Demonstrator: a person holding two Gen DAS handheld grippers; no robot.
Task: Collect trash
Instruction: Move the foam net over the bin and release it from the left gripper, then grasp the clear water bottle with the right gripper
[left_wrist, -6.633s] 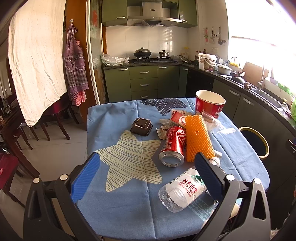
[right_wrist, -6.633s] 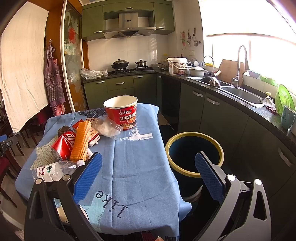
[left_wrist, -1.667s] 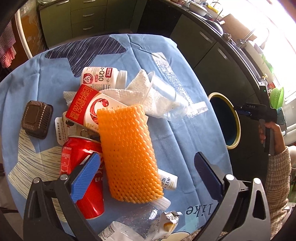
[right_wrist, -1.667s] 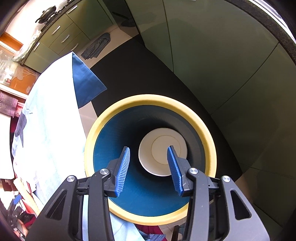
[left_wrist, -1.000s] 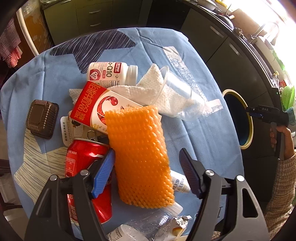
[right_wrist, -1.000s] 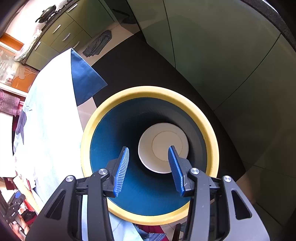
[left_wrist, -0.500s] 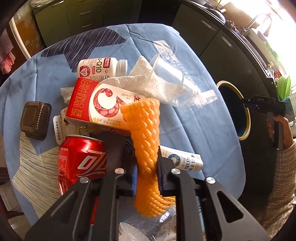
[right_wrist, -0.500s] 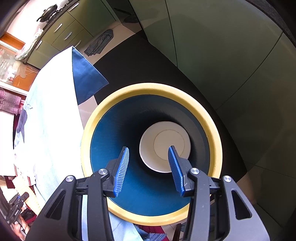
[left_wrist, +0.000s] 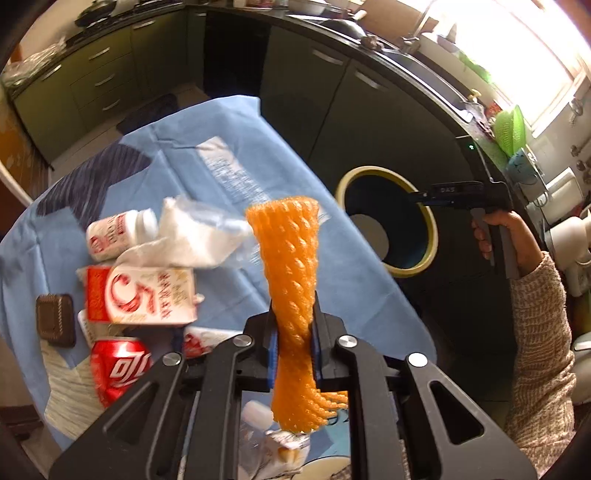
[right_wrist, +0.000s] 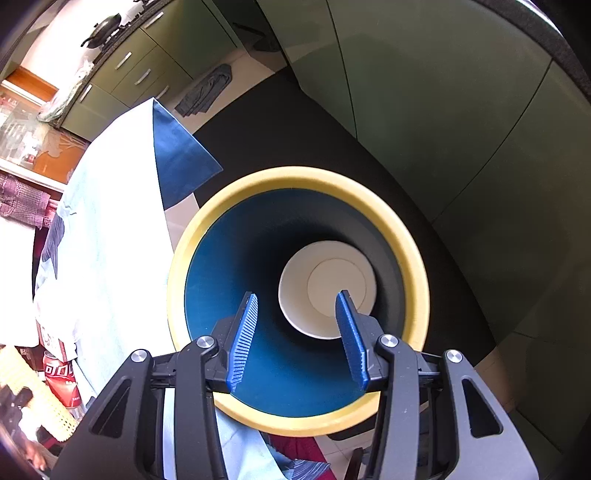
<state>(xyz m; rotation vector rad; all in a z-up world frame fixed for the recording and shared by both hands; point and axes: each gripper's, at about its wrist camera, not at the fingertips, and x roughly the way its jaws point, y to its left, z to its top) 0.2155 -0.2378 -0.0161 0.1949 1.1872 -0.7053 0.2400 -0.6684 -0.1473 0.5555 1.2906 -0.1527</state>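
Between the blue pads of the left gripper (left_wrist: 294, 341), an orange foam net (left_wrist: 290, 266) stands upright, pinched narrow at its lower part and flaring above and below; the jaws are clenched on it and it hangs clear of the surface (left_wrist: 229, 147), which wears a blue cloth. Just below the jaws lie a crumpled clear bottle (left_wrist: 258, 435) and, to the left, a red soda can (left_wrist: 118, 369) on its side. Further left and up sit a red-and-white carton (left_wrist: 138, 295), a crumpled white napkin (left_wrist: 184, 243), a small white bottle (left_wrist: 118, 232) and a dark square lid (left_wrist: 55, 319).

Off the right edge of the surface stands a yellow-rimmed bin (left_wrist: 391, 221), blue inside. The right gripper (right_wrist: 297, 332) hovers directly above its mouth with the jaws released and nothing between them. Deep in the bin (right_wrist: 299, 422), a white cup (right_wrist: 327, 280) shows at the bottom. The left wrist view shows the person's right hand (left_wrist: 506, 236) on the tool's grip, next to the bin. Green cabinets (right_wrist: 461, 122) rise behind.
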